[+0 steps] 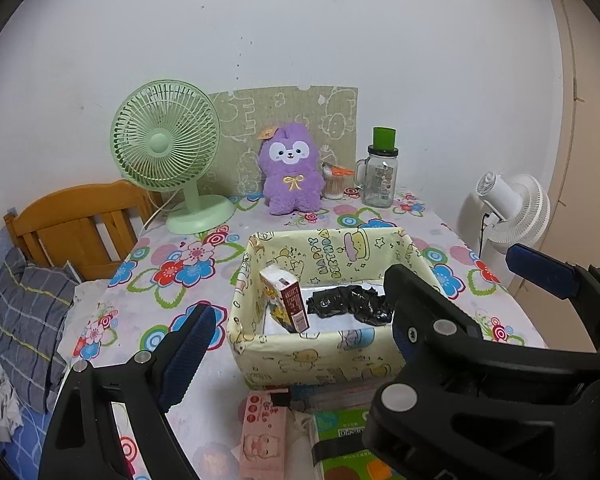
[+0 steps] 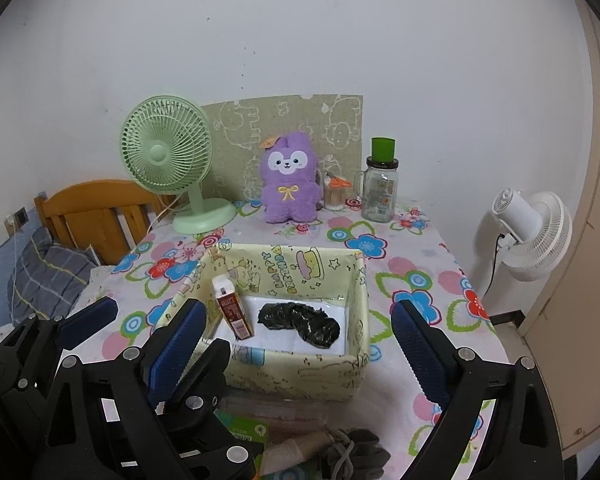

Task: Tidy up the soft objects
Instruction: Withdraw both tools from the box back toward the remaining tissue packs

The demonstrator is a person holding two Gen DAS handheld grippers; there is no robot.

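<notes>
Two views show the same desk (image 1: 204,412) with a flowered cloth.

From the left wrist, the left tongs (image 1: 300,328) are spread wide and pinch nothing. Between and just beyond their tips stands a yellow cartoon box (image 1: 312,356). Inside it, a small carton (image 1: 286,300) leans near the left finger's side, and a crumpled black bag (image 1: 350,304) lies nearer the right finger. The purple plush toy (image 1: 291,170) sits well beyond the tongs, behind the box, upright against a patterned board. A green fan (image 1: 166,148) is to its left and a glass jar (image 1: 380,178) to its right. Below the tongs, close to the camera, lie a pink packet (image 1: 260,440) and a green packet (image 1: 340,436). The right tongs (image 1: 540,268) enter from the right edge.

From the right wrist, the right tongs (image 2: 296,328) are also spread apart and empty. The box (image 2: 300,376) sits between their fingers, with the carton (image 2: 232,308) and the black bag (image 2: 300,322) inside. The plush toy (image 2: 289,178) is far ahead, beyond the box. A grey soft thing (image 2: 356,452) lies below the tongs, near the camera. The left tongs (image 2: 148,340) show at the left side.
</notes>
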